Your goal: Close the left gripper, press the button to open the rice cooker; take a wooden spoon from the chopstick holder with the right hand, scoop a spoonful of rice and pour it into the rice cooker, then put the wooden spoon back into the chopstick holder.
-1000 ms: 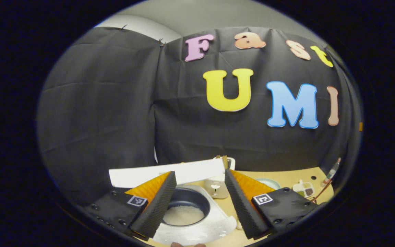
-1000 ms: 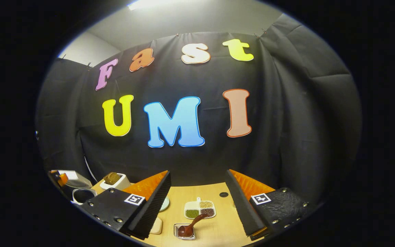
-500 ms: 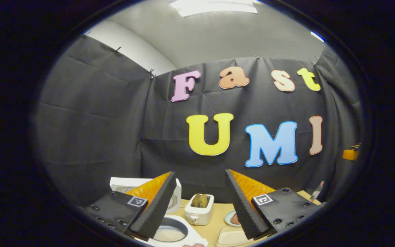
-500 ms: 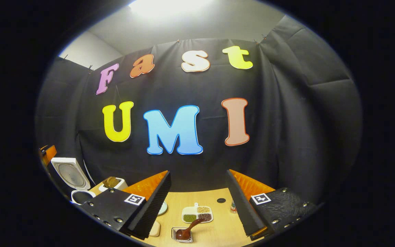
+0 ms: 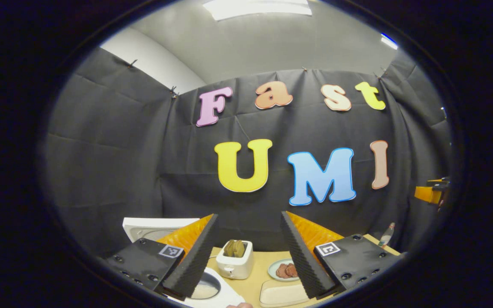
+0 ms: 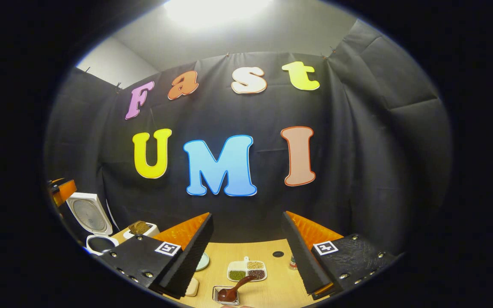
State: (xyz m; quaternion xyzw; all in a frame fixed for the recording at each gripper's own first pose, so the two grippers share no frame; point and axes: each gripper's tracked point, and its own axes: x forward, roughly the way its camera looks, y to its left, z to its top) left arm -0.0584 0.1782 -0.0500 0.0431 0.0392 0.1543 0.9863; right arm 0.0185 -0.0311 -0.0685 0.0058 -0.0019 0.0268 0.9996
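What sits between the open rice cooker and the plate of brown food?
In the left gripper view, a white toaster stands between the rice cooker and the plate.

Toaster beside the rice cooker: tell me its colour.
The toaster is white or cream, with brownish bread in its slots; it shows best in the left gripper view.

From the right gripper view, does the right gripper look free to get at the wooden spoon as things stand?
Probably yes. The right gripper is open and holds nothing, and the wooden spoon lies in a small clear dish just ahead and below, its handle angled up with nothing over it. The compartment tray sits behind it, apart.
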